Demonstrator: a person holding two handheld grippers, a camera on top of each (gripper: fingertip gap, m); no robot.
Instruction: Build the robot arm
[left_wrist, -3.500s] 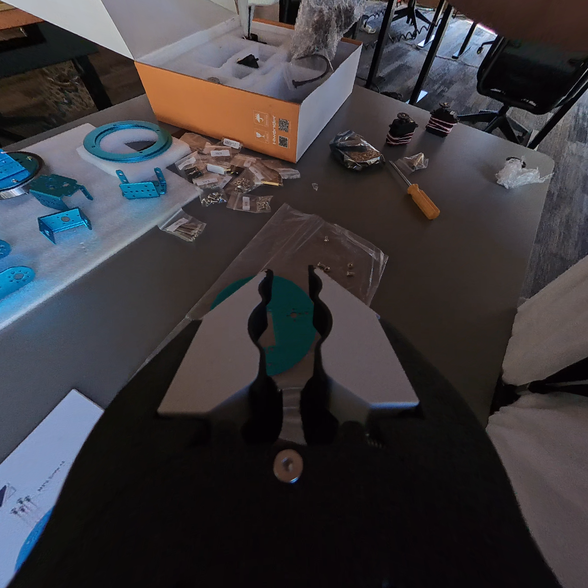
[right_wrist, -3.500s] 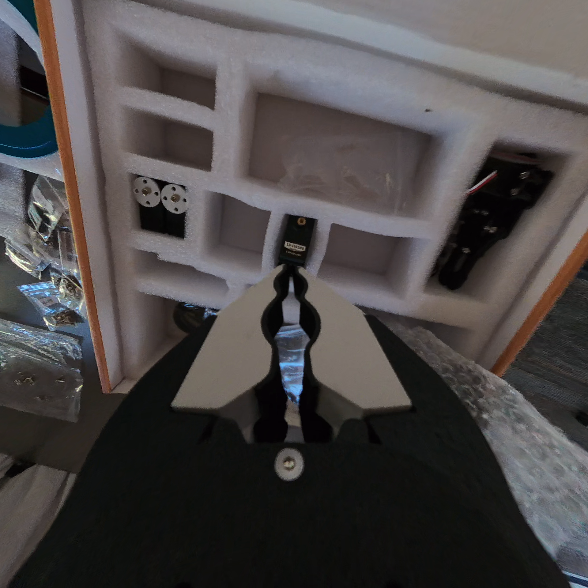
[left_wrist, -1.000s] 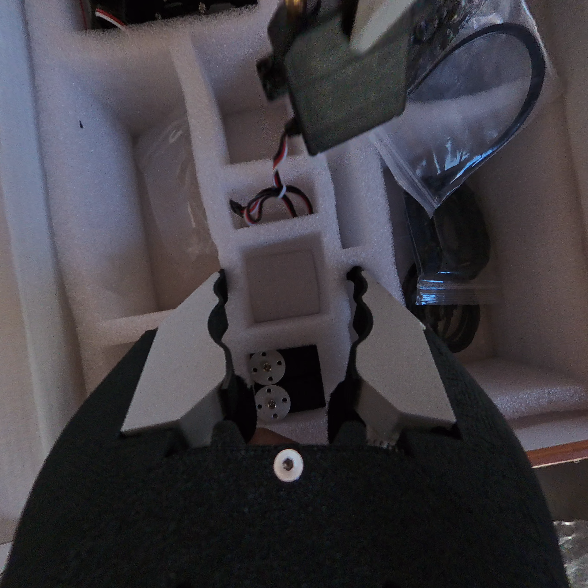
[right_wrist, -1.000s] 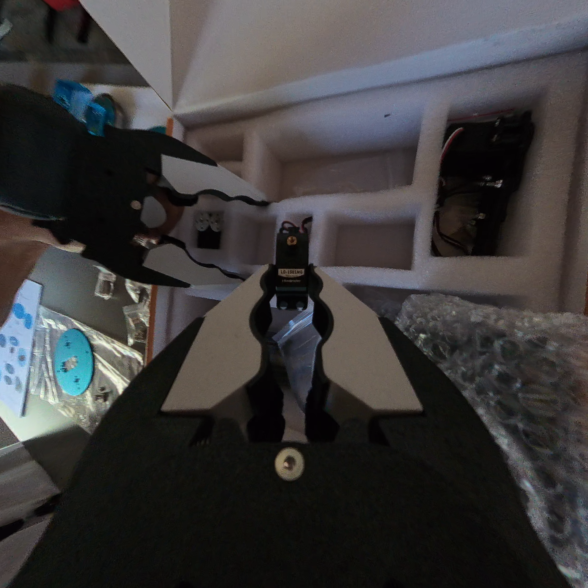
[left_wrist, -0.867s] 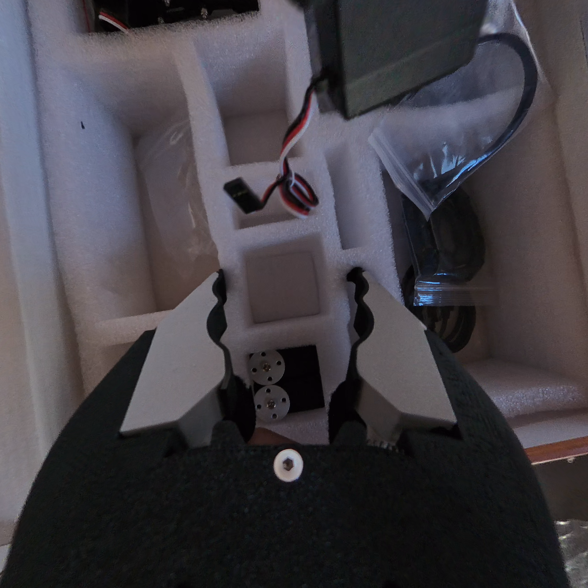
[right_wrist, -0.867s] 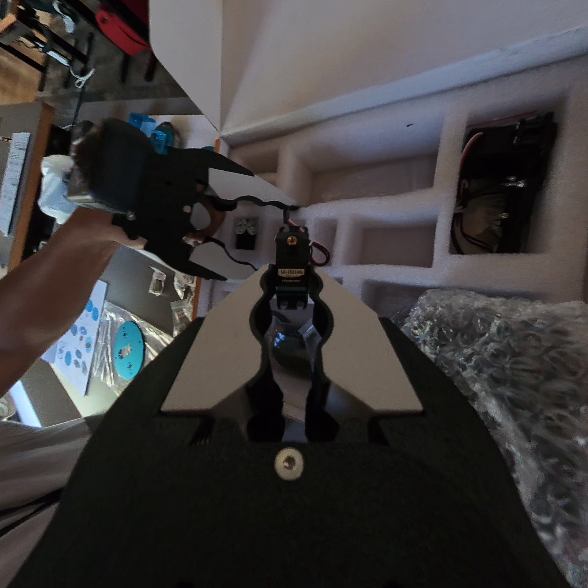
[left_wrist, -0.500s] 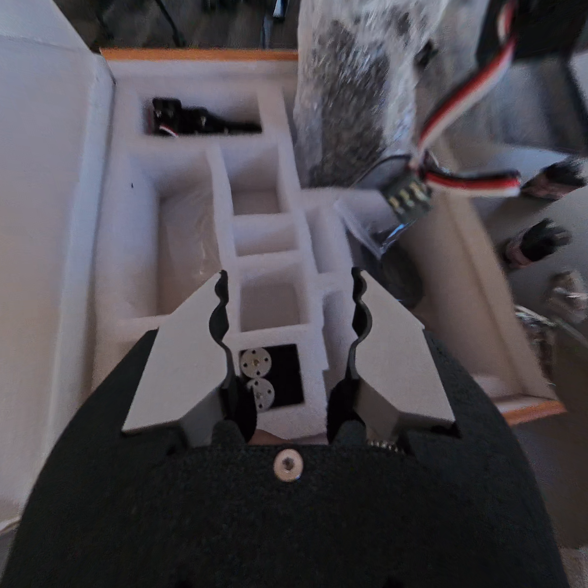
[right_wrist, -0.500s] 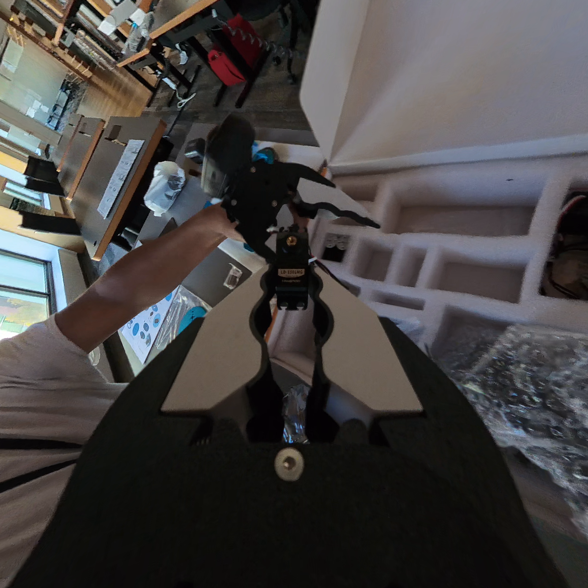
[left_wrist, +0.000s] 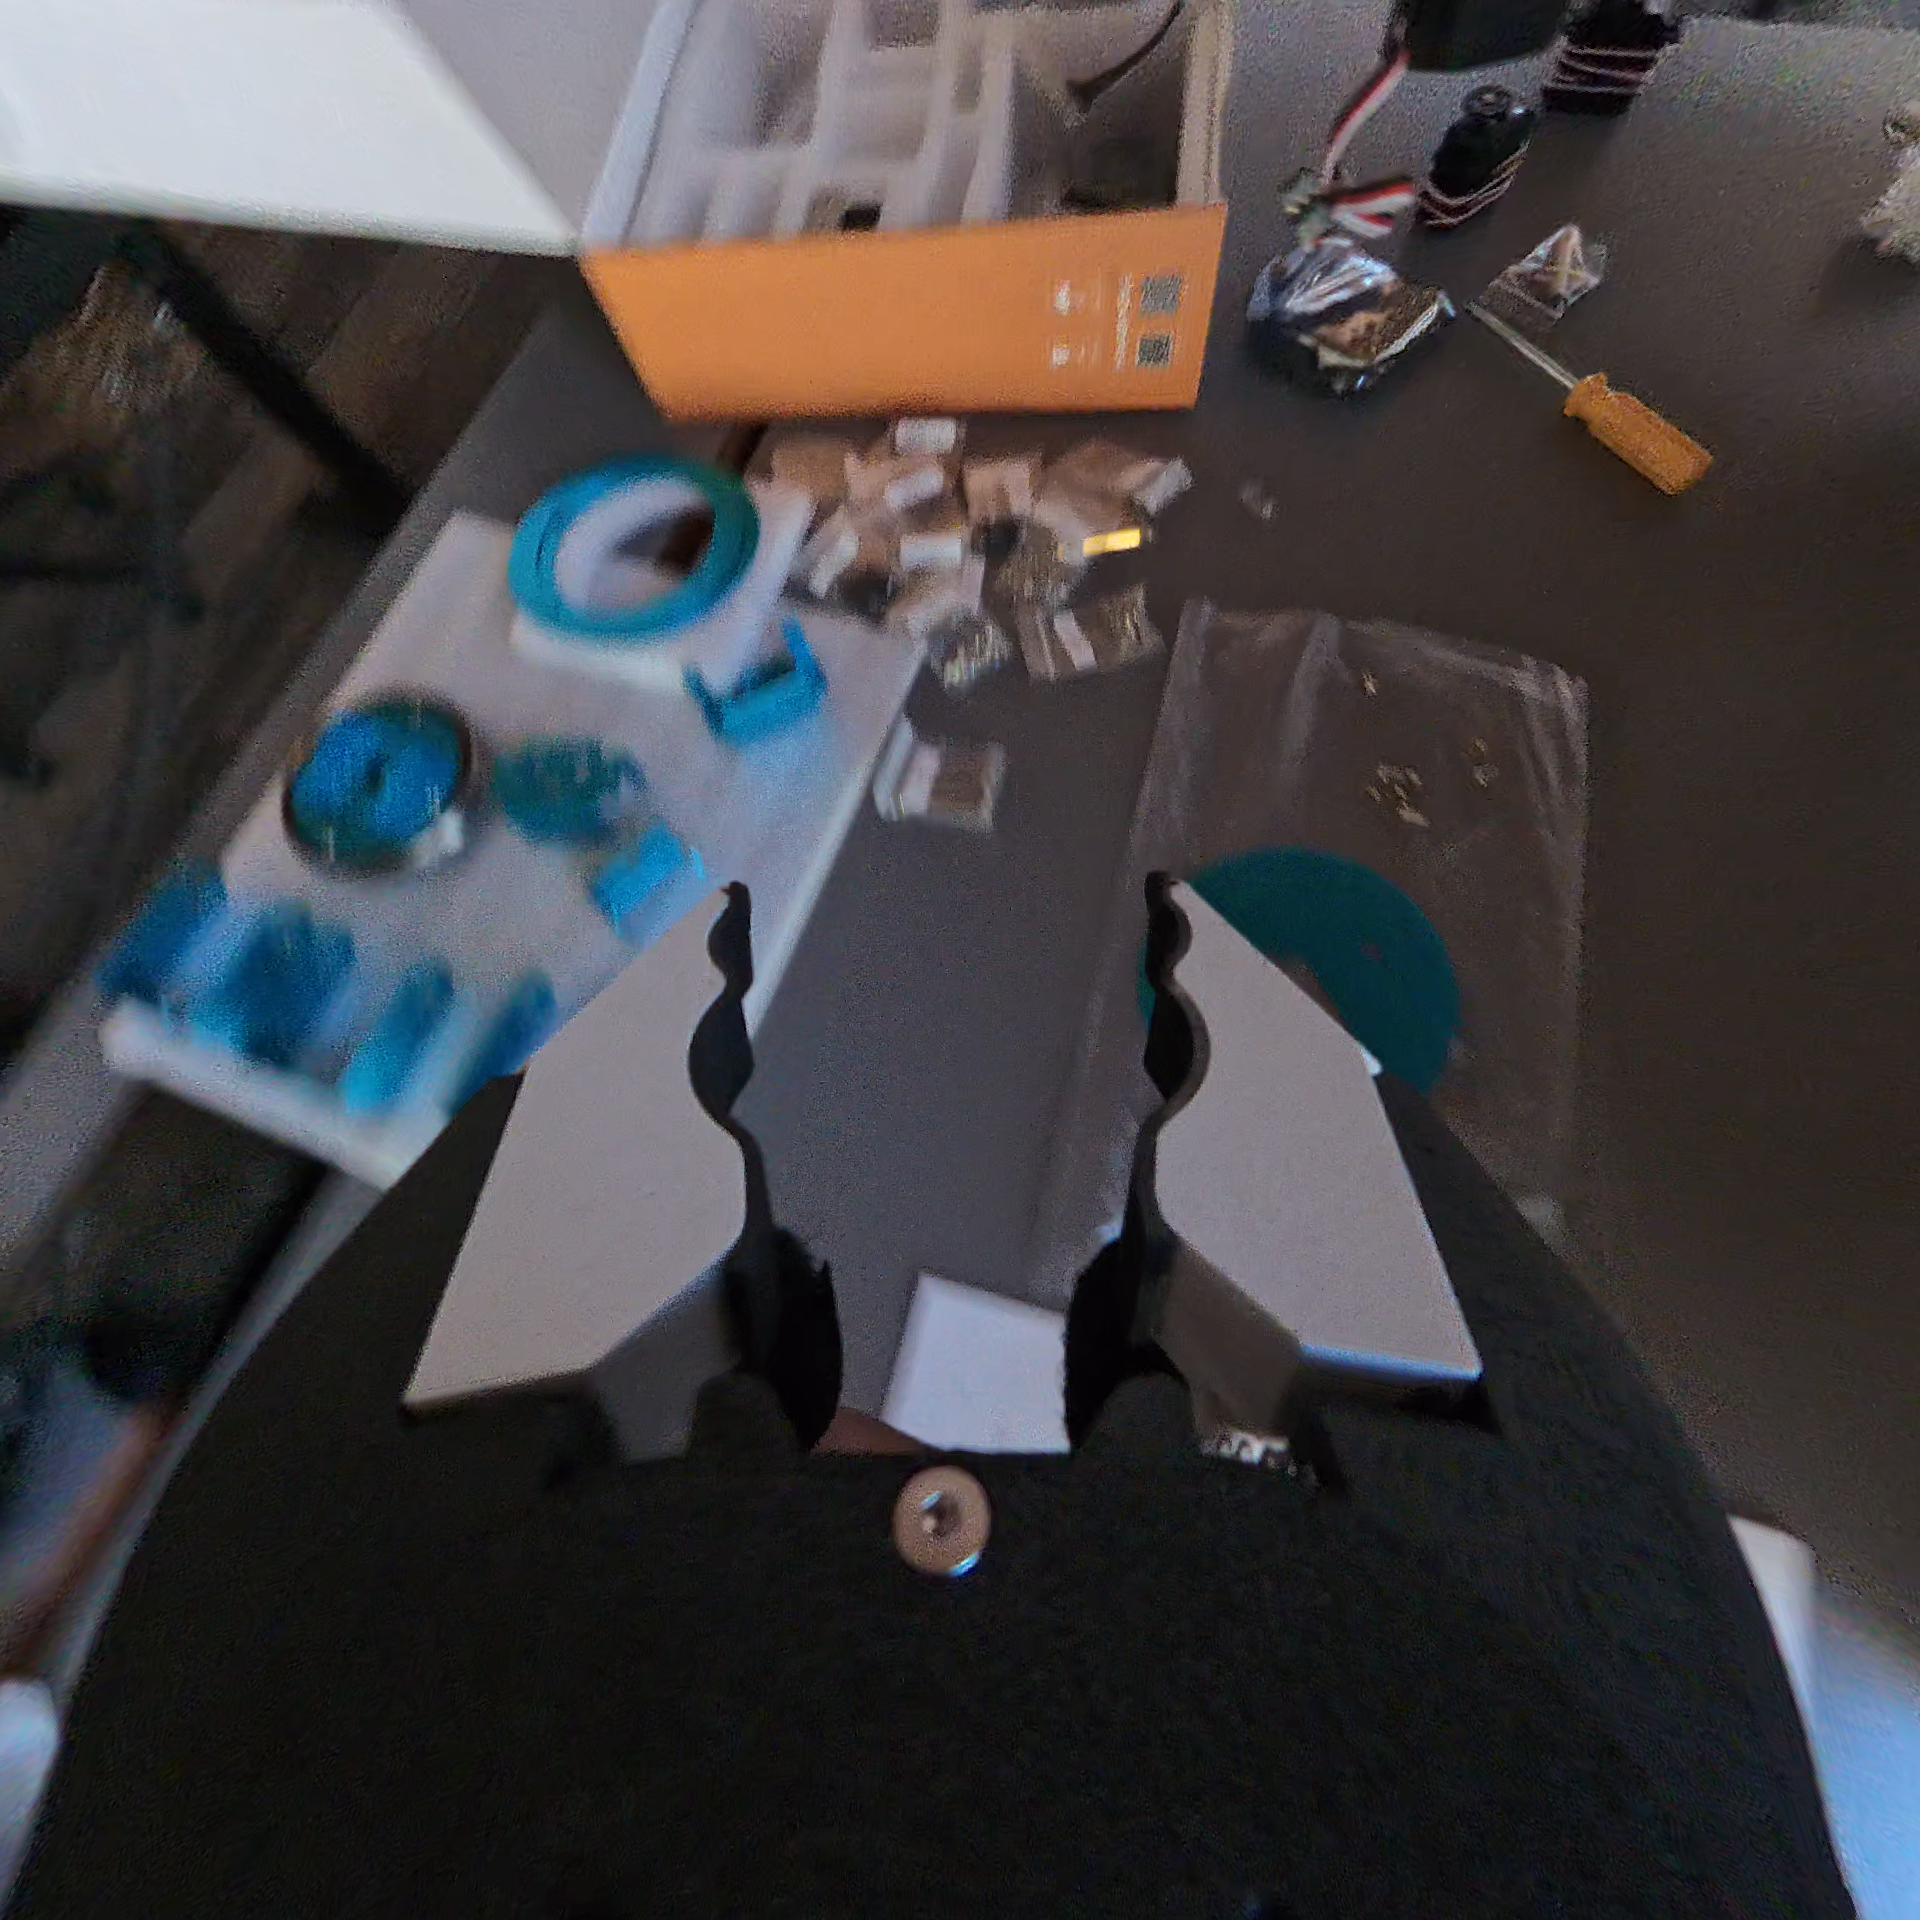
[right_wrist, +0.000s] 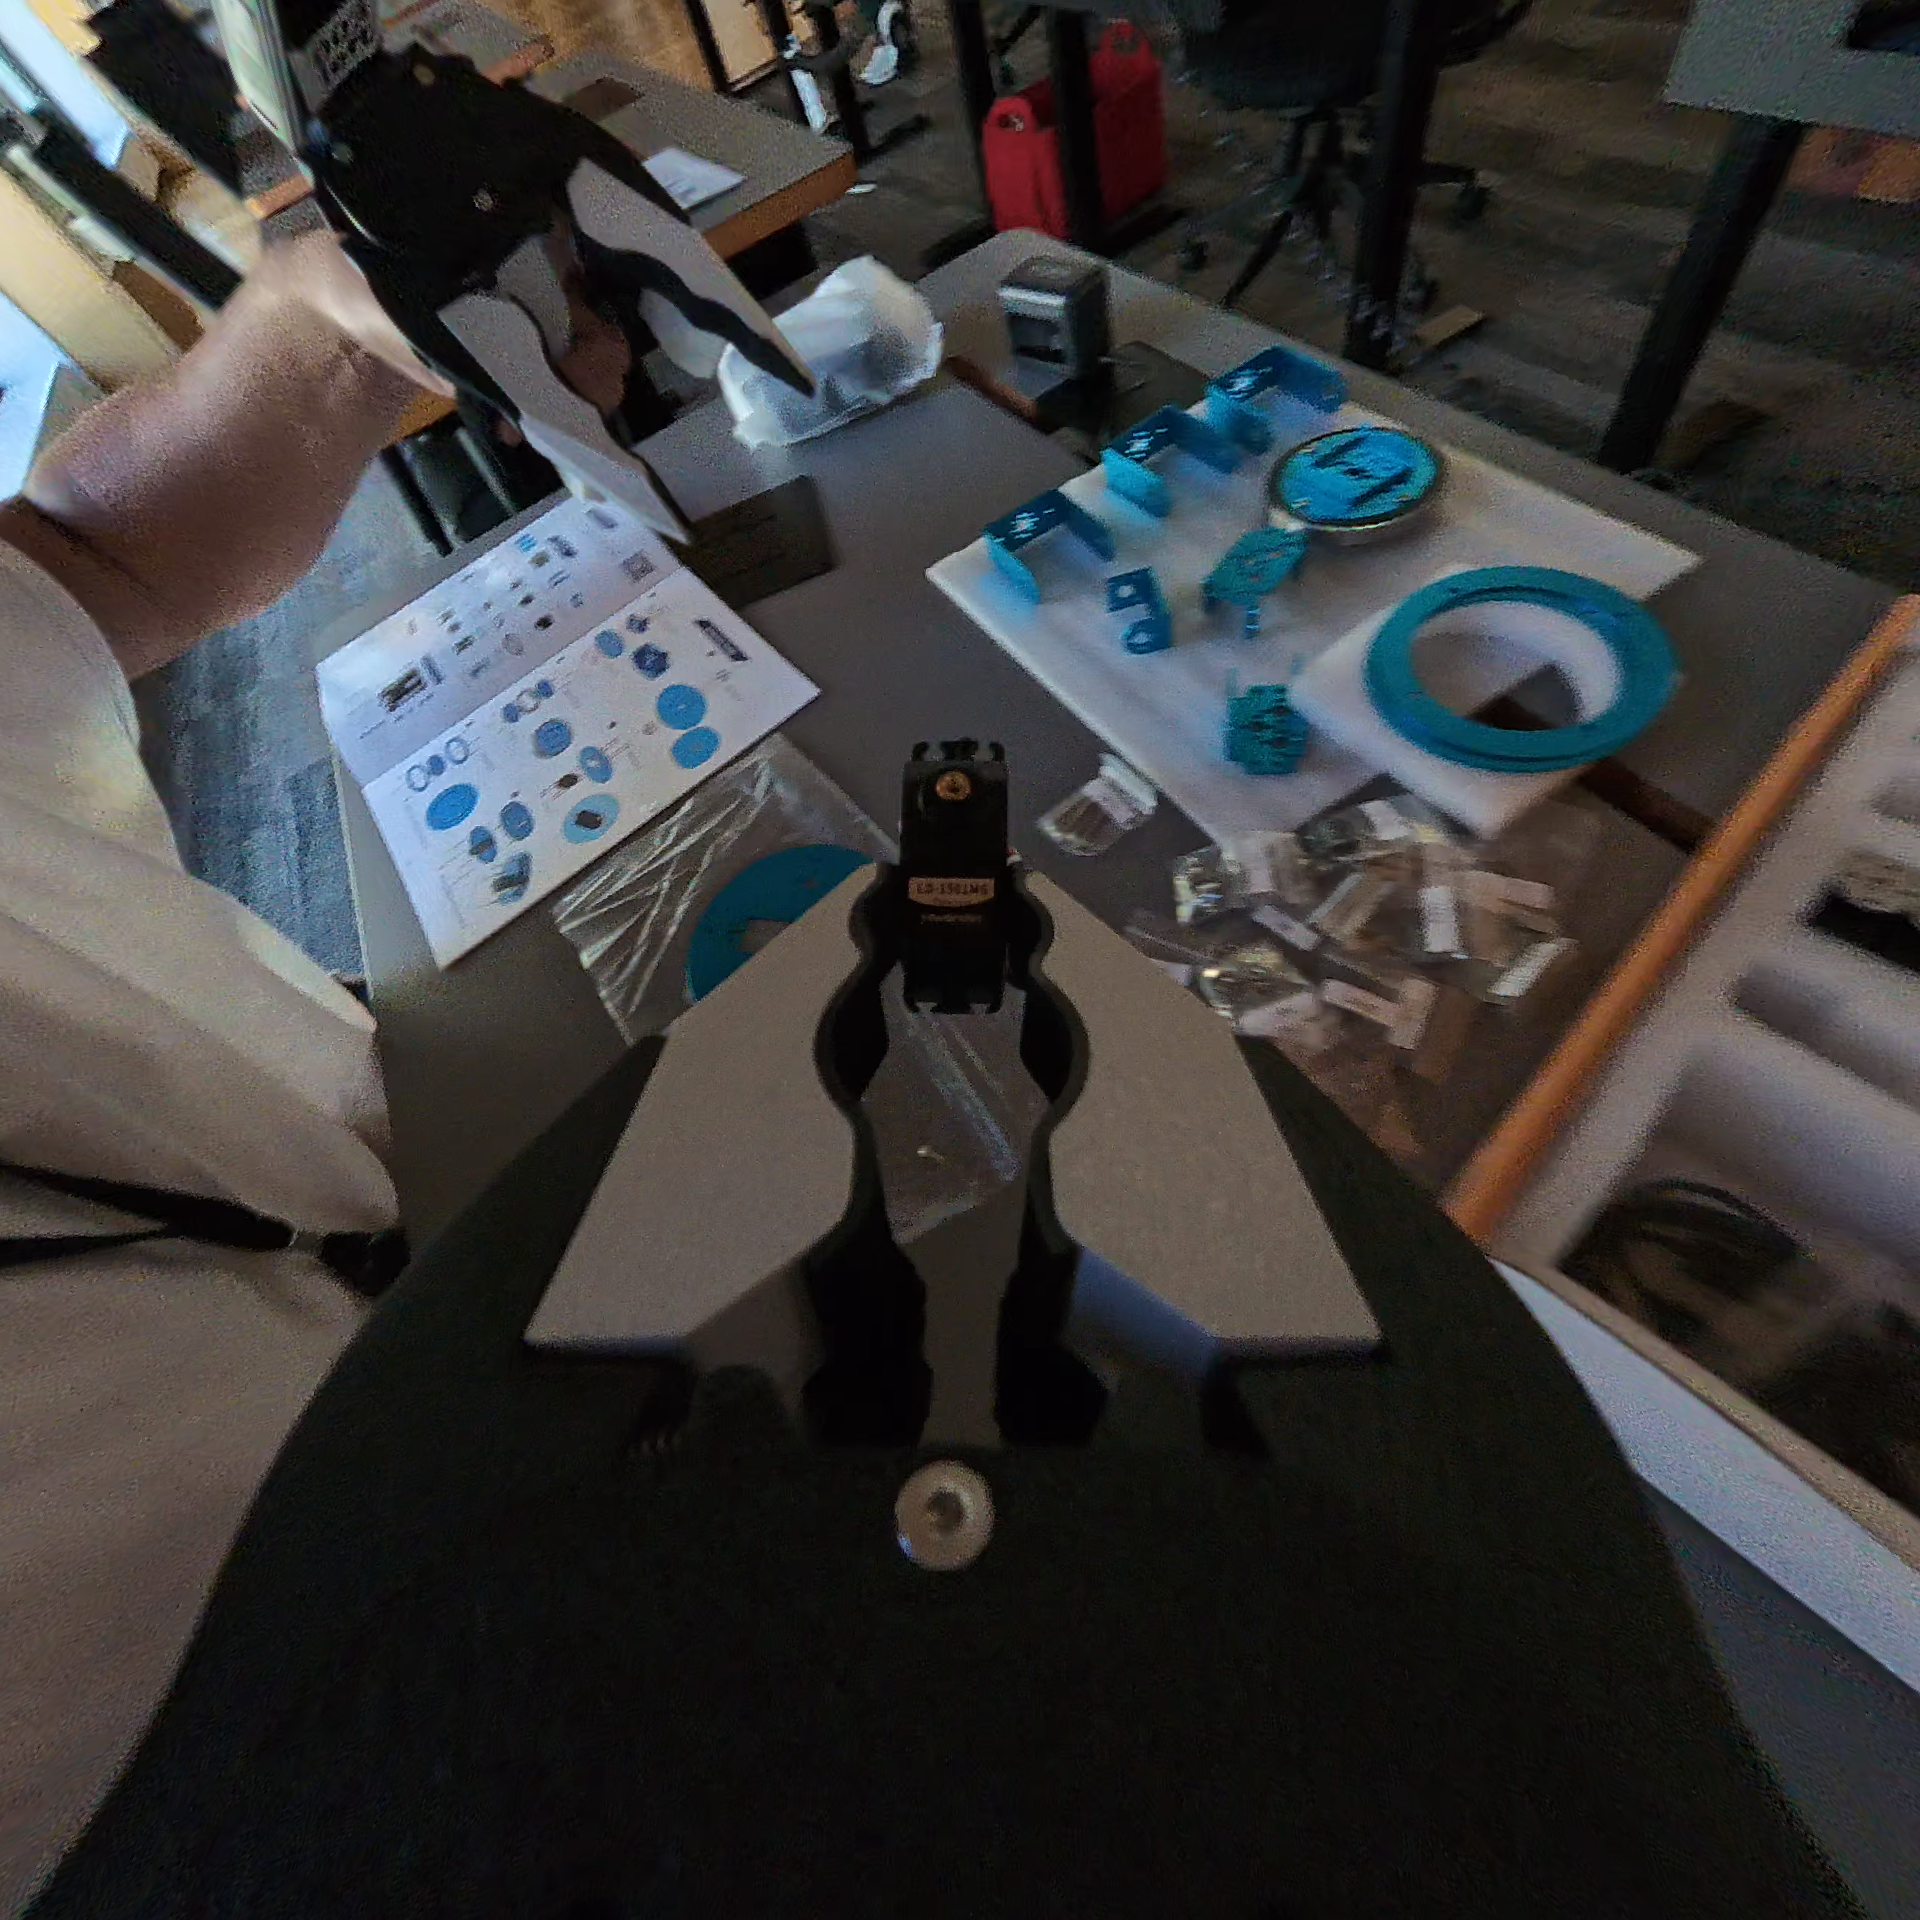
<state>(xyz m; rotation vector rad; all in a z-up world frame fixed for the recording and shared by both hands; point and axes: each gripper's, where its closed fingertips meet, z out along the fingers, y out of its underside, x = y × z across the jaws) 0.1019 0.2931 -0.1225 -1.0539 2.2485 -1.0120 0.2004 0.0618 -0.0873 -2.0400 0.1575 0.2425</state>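
Note:
My right gripper (right_wrist: 951, 883) is shut on a small black servo (right_wrist: 948, 831) and holds it upright in the air above the grey table (right_wrist: 914, 634). Below it lie a clear plastic bag (right_wrist: 675, 883) and a teal disc (right_wrist: 764, 904). My left gripper (left_wrist: 948, 894) is open and empty, high above the table, with the teal disc (left_wrist: 1340, 956) just right of its fingers. It also shows in the right wrist view (right_wrist: 743, 457), held in a hand at the upper left. The held servo's striped wire (left_wrist: 1361, 114) hangs at the top right of the left wrist view.
The orange box (left_wrist: 914, 301) with white foam compartments stands at the back. Small parts bags (left_wrist: 997, 540) lie before it. A foam sheet (left_wrist: 520, 862) bears blue brackets and a blue ring (left_wrist: 634, 561). A screwdriver (left_wrist: 1621, 436), two servos (left_wrist: 1475, 156) and an instruction sheet (right_wrist: 561, 707) lie around. About 25 centimetres separates my left fingertips from my right.
My right gripper lifted the servo out of the foam box and swung it over the table. My left gripper, still open, pulled back from over the box to above the table.

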